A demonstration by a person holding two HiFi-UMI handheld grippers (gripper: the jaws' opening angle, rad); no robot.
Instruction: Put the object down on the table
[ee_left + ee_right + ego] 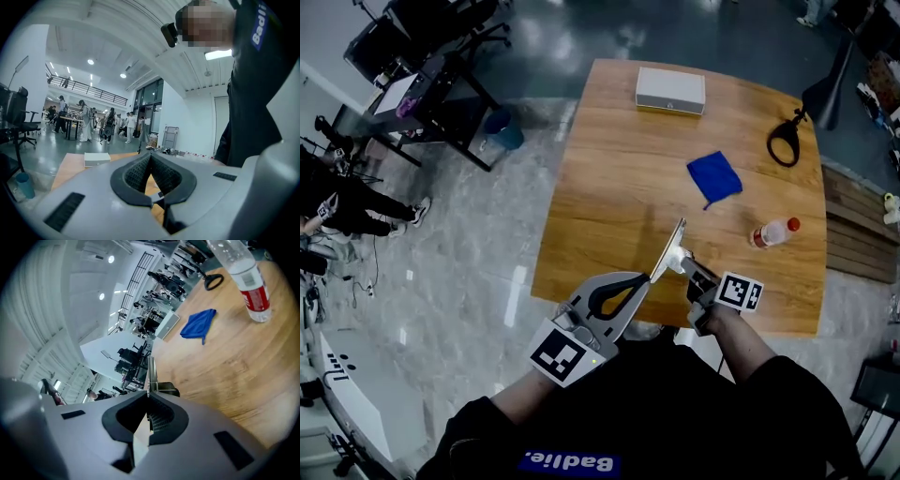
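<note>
Right claw (pixel 148 398), pinched shut on the thin flat object (pixel 151 373), so the right hand was the nearer. The object's long axis ran straight ahead from my jaw tips, edge-on, above the wooden table (pixel 609 187). I judged it not yet touching. Left claw (pixel 151 158), pressed together on nothing, lay just beside the right claw, on its left.
</note>
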